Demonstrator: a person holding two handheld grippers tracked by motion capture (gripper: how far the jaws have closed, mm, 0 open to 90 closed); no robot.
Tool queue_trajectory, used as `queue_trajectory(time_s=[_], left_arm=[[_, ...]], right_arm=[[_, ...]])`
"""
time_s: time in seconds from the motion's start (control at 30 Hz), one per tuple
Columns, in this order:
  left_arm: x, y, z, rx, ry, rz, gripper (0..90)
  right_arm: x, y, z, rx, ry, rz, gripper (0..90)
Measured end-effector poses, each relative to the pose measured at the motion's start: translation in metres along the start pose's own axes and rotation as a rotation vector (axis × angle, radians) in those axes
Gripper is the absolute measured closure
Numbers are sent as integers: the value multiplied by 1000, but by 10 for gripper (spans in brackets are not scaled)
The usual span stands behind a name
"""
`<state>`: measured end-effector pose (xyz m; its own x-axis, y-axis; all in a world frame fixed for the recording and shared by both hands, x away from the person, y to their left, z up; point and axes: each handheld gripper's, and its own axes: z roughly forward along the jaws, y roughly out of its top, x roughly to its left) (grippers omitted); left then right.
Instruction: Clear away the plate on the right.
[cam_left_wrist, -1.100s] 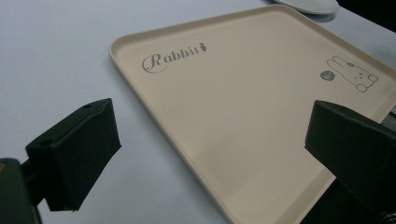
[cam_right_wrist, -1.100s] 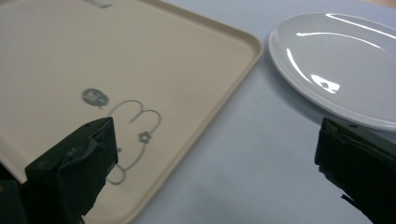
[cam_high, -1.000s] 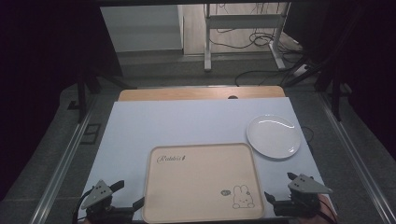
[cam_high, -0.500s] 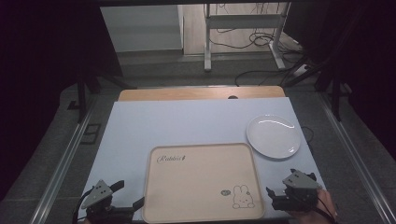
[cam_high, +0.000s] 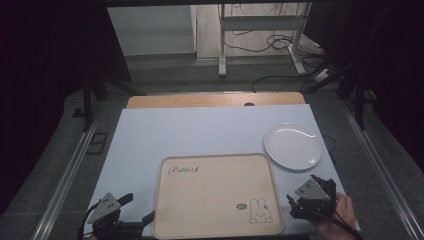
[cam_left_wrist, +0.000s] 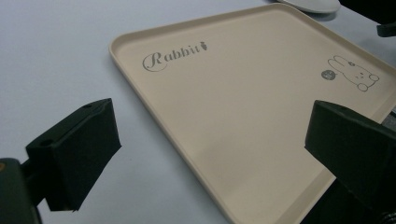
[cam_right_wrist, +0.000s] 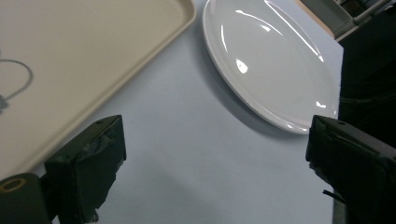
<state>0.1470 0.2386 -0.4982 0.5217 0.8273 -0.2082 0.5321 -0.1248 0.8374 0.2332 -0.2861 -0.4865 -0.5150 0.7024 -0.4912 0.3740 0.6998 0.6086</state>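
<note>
Plate (cam_right_wrist: 271, 65) lies just ahead of open right claw (cam_right_wrist: 215, 163).

Beige tray (cam_left_wrist: 243, 121): script word "Rabbit" near one corner, a small carrot after it. Rabbit drawing (cam_left_wrist: 355, 73) at opposite corner; its round badge unreadable.

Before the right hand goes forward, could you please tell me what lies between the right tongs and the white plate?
Nothing: in the right gripper view, only bare pale blue tabletop separates the open right tongs from the white plate.
</note>
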Motion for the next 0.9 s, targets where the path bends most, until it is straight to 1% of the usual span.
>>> queue_trajectory(time_s=[0.1,0.13,0.17,0.27,0.3,0.33,0.5,0.57,0.6,0.67,0.7,0.8,0.9], left_arm=[[0,0,0,-1,-1,-1,30],[0,0,0,0,0,0,30],[0,0,0,0,0,0,30],[0,0,0,2,0,1,30],[0,0,0,1,0,0,30],[0,0,0,3,0,2,30],[0,0,0,3,-1,1,31],[0,0,0,4,-1,1,31],[0,0,0,4,-1,1,31],[0,0,0,4,-2,2,31],[0,0,0,4,-2,1,31],[0,0,0,5,-2,2,31],[0,0,0,5,-2,2,31]], right_arm=[[0,1,2,9,-18,-25,69],[1,3,4,16,-37,-52,82],[1,3,4,16,-37,-52,82],[3,5,8,32,-67,-96,103],[4,6,10,41,-89,-128,120],[4,6,10,41,-89,-128,120],[5,7,17,66,-129,-197,155],[5,8,21,76,-147,-232,174],[5,8,21,76,-147,-232,174],[5,8,24,83,-164,-262,197],[5,8,24,83,-164,-262,197],[4,10,28,92,-189,-299,220],[3,10,30,93,-200,-306,224]])
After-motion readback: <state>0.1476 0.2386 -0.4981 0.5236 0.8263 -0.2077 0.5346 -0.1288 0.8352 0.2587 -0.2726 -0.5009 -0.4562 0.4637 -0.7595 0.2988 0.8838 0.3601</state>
